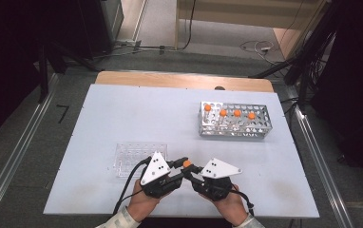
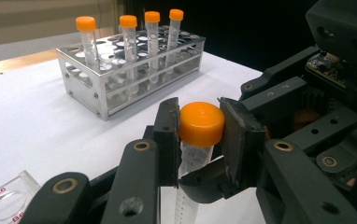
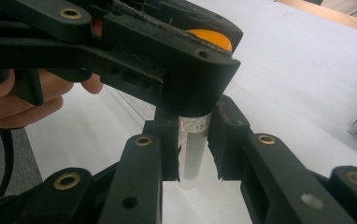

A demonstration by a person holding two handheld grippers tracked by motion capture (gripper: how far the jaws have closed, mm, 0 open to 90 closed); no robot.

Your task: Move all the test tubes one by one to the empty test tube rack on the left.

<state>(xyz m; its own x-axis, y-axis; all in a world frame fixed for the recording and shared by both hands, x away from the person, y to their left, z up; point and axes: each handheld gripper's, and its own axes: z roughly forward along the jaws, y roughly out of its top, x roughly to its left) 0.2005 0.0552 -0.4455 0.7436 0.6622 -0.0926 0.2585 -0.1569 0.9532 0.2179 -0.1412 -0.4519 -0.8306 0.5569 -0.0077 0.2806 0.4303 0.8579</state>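
Observation:
A clear tube with an orange cap (image 1: 186, 164) stands upright between both grippers near the table's front edge. My left gripper (image 1: 181, 165) is shut on the orange cap (image 2: 201, 122), its pads pressing on either side. The tube's graduated body (image 2: 190, 156) hangs below the cap. My right gripper (image 1: 192, 172) is shut on the tube's clear body (image 3: 193, 151), just under the left gripper's jaws. In the right gripper view the cap's top (image 3: 212, 40) peeks over the left gripper.
A metal rack (image 1: 232, 132) at the back right holds several orange-capped tubes in a row; its near wall (image 2: 120, 95) faces the left gripper. A clear plastic well tray (image 1: 139, 159) lies left of the grippers. Wooden table edge at the far side.

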